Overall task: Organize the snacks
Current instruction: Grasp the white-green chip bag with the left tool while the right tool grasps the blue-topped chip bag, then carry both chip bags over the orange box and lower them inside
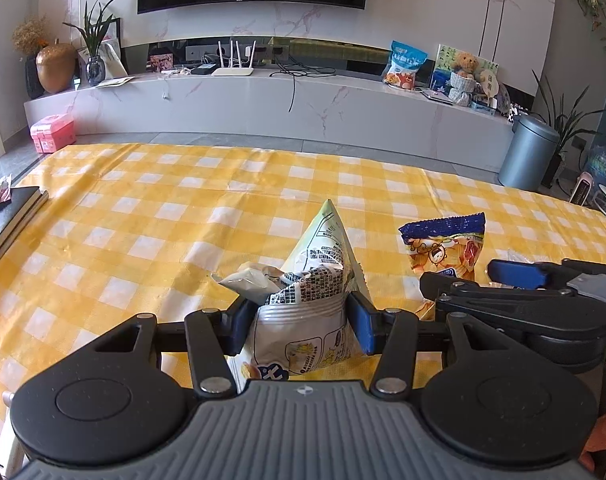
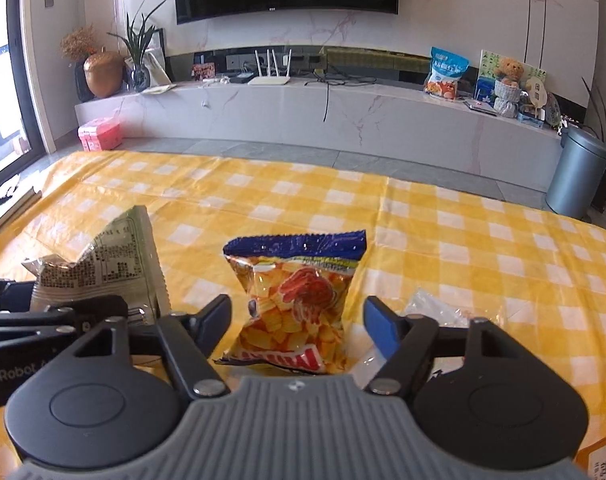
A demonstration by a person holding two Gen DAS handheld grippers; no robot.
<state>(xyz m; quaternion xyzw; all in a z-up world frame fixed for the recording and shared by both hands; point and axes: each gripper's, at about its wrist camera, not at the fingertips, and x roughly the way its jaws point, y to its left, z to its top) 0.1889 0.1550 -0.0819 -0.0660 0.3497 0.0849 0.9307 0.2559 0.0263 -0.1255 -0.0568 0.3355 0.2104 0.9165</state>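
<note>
bare tablecloth [image 1: 183, 216] ahead, book [image 1: 11, 216] far left

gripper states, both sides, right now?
Left gripper: shut on the pale green snack bag, crumpling it.
Right gripper: open, fingers either side of the orange chip bag, not touching it.

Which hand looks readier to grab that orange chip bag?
Right. The right gripper is open with the chip bag between its fingers, while the left gripper is already shut on the pale snack bag.
</note>
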